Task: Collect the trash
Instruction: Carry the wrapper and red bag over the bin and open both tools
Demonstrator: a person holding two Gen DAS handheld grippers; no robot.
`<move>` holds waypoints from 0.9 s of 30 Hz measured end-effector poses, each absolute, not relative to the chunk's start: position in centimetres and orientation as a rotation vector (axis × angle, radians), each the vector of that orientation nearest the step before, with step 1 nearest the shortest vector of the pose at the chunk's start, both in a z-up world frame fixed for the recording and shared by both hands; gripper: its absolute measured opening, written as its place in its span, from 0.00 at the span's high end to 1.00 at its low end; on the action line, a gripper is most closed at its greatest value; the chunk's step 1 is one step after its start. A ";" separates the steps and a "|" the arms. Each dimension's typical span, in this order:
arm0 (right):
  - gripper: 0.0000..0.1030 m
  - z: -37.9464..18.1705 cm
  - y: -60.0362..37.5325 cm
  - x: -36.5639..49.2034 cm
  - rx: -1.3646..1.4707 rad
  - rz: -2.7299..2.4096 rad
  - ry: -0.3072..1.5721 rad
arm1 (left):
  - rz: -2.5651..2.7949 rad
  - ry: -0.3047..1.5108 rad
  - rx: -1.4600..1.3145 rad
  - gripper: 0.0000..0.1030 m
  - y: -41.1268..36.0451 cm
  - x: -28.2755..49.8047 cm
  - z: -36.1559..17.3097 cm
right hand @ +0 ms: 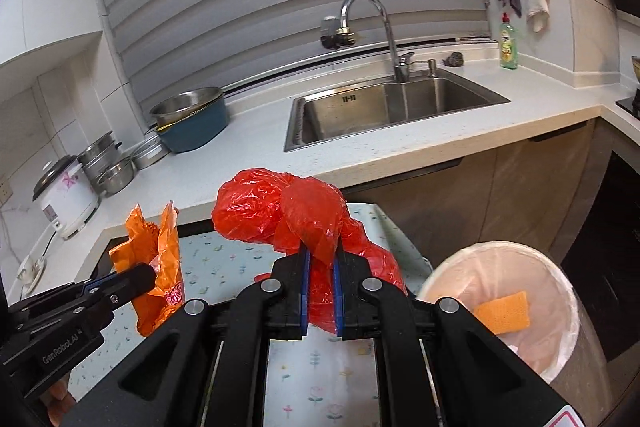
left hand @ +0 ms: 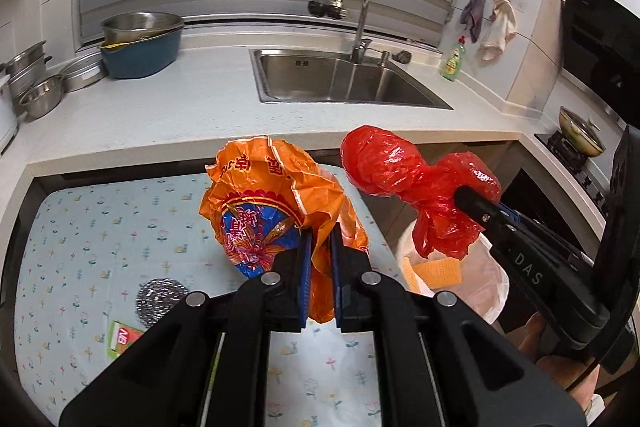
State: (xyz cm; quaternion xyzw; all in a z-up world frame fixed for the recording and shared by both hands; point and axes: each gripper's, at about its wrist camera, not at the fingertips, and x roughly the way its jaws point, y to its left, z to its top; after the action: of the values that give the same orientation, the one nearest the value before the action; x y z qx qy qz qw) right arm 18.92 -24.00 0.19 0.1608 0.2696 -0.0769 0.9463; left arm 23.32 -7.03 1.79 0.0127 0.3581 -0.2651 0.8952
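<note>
My left gripper (left hand: 320, 239) is shut on a crumpled orange snack bag (left hand: 272, 195) and holds it above the flower-print table (left hand: 80, 247). My right gripper (right hand: 320, 259) is shut on a crumpled red plastic bag (right hand: 280, 211), held in the air just left of the trash bin (right hand: 560, 307). The bin has a white liner and an orange cloth (right hand: 504, 311) inside. In the left wrist view the red bag (left hand: 384, 163) hangs over the bin (left hand: 492, 275). In the right wrist view the orange bag (right hand: 156, 259) is at the left.
A steel wool scrubber (left hand: 160, 299) and a small green and red packet (left hand: 124, 339) lie on the table. Behind is a white counter with a sink (left hand: 344, 79), tap, blue basin (left hand: 140, 55), steel pots, dish soap (left hand: 454, 61) and a rice cooker (right hand: 64, 199). A stove with a pan (left hand: 580, 135) is at the right.
</note>
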 end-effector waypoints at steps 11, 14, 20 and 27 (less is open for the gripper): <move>0.92 -2.1 -33.5 12.7 0.398 -0.311 0.560 | -0.740 0.787 0.117 0.92 -17.9 19.9 0.4; 0.92 -3.2 -35.8 11.3 0.425 -0.352 0.569 | -0.792 0.821 0.130 0.92 -20.3 19.6 -0.5; 0.90 -4.6 -38.4 9.5 0.455 -0.395 0.586 | -0.864 0.859 0.117 0.84 -23.4 19.1 -1.6; 0.59 -4.8 -38.7 8.9 0.472 -0.416 0.553 | -0.840 0.828 0.102 0.40 -23.7 18.7 -1.1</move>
State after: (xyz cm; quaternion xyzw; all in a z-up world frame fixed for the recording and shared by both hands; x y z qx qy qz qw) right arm 8.90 -38.73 -4.85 0.2290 0.2685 -0.2018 0.9137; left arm 18.72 -23.66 -1.06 0.0480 0.3903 -0.3959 0.8298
